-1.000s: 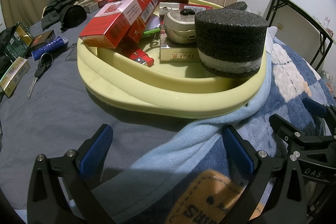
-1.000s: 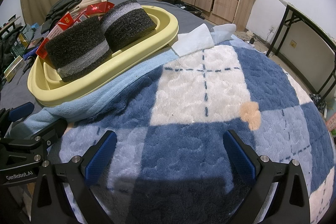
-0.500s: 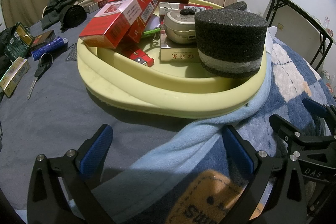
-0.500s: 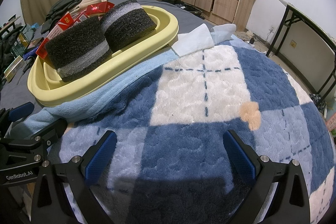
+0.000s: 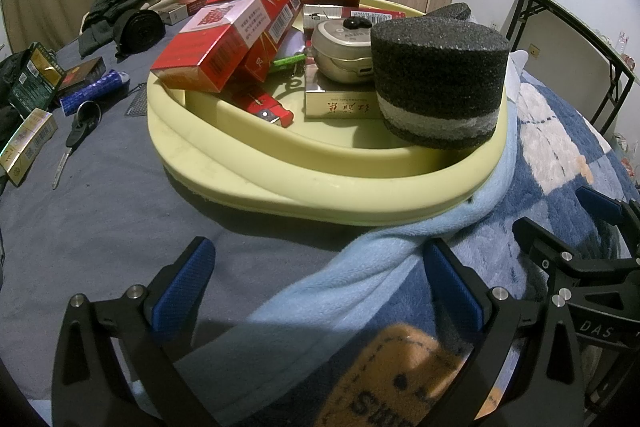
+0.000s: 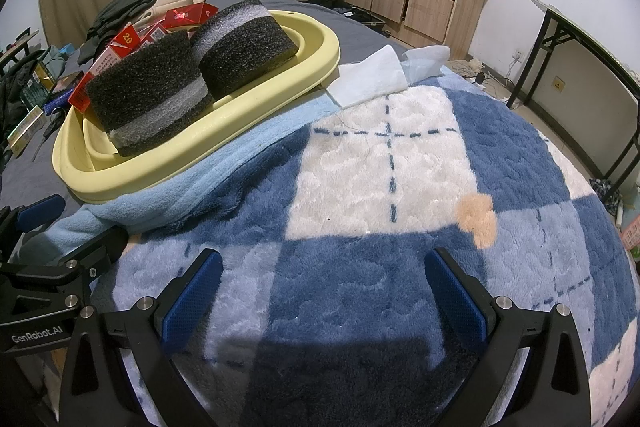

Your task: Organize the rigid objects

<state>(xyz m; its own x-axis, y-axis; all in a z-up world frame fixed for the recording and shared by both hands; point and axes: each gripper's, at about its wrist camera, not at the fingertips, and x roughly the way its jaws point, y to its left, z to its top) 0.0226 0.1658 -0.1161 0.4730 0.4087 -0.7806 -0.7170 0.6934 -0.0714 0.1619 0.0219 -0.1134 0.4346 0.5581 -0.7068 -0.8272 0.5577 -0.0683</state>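
Note:
A pale yellow tray (image 5: 320,183) (image 6: 256,95) sits on the bed. It holds red cigarette boxes (image 5: 216,43), a round metal tin (image 5: 344,55), a flat white box (image 5: 340,105) and two black foam cylinders (image 5: 440,75) (image 6: 148,95) (image 6: 248,43). My left gripper (image 5: 320,291) is open and empty, low in front of the tray. My right gripper (image 6: 324,295) is open and empty over the blue checked blanket (image 6: 400,187), right of the tray.
Left of the tray on the grey sheet lie scissors (image 5: 76,131), a blue cylinder (image 5: 92,91) and several small boxes (image 5: 28,143). Dark clothes (image 5: 132,7) are piled behind. A white cloth (image 6: 372,79) lies beyond the tray. A folding table (image 6: 592,67) stands right.

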